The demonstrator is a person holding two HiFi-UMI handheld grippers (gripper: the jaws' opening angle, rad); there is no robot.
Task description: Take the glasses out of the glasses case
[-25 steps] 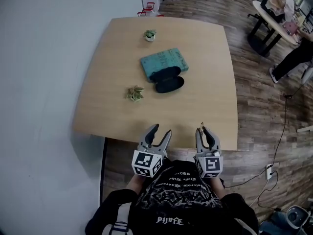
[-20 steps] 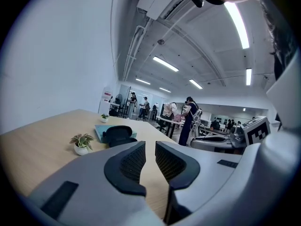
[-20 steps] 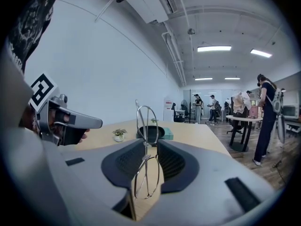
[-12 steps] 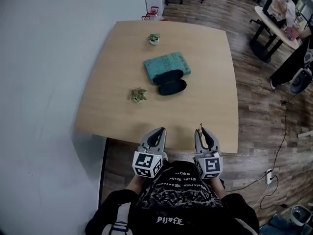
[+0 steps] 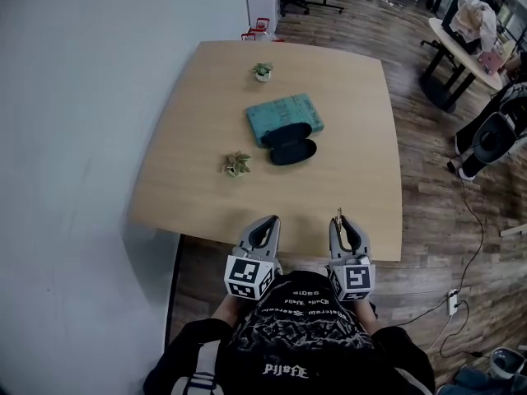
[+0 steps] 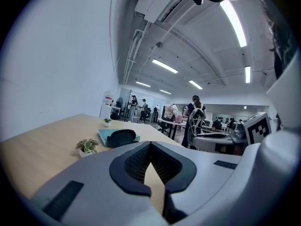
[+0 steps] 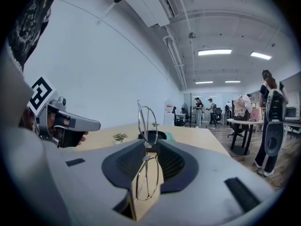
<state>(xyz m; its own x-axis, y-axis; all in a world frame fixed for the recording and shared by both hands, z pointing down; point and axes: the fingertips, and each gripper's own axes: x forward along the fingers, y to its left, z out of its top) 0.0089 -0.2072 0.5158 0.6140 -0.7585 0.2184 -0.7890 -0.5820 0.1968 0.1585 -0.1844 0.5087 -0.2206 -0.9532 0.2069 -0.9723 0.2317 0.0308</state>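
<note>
Wooden table (image 5: 189,138) ahead: wire-rimmed glasses (image 7: 147,124) are pinched in right gripper (image 7: 149,146), left gripper (image 6: 150,147) closed empty; frame may be bent by overtightening.

Too small to make out from the head view: glasses (image 5: 338,213) above the table's (image 5: 206,138) near edge. Hidden under the case (image 5: 292,151): the book's (image 5: 282,115) near corner.
</note>
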